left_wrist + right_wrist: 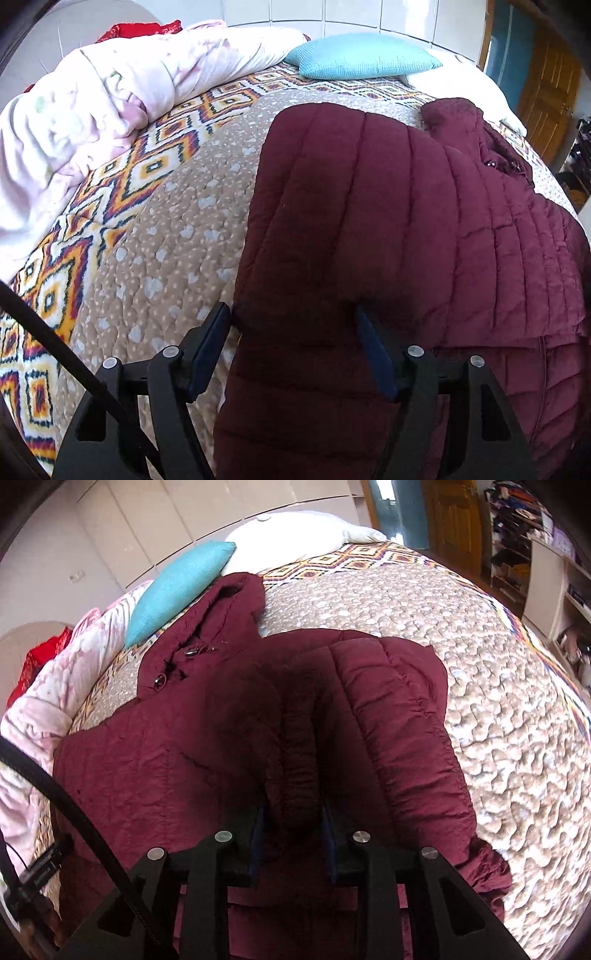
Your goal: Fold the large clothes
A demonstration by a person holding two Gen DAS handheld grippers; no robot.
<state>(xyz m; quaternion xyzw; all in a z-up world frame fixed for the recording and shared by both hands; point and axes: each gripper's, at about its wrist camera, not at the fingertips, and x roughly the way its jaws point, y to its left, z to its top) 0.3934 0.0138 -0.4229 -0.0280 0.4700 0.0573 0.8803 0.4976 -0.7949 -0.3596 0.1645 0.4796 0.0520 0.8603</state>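
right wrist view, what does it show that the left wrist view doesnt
Only the right wrist view shows the jacket's hood, its buttons, the cluttered shelves and the right gripper with a padded fold between its fingers. Only the left wrist view shows the left gripper standing open over the jacket's edge. Both show the maroon jacket, patterned bedspread, blue pillow and pink blanket.

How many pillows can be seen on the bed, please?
2. The turquoise pillow lies at the head of the bed, beside the pink duvet. The white pillow lies next to it, toward the door side. Others may be hidden under the duvet.
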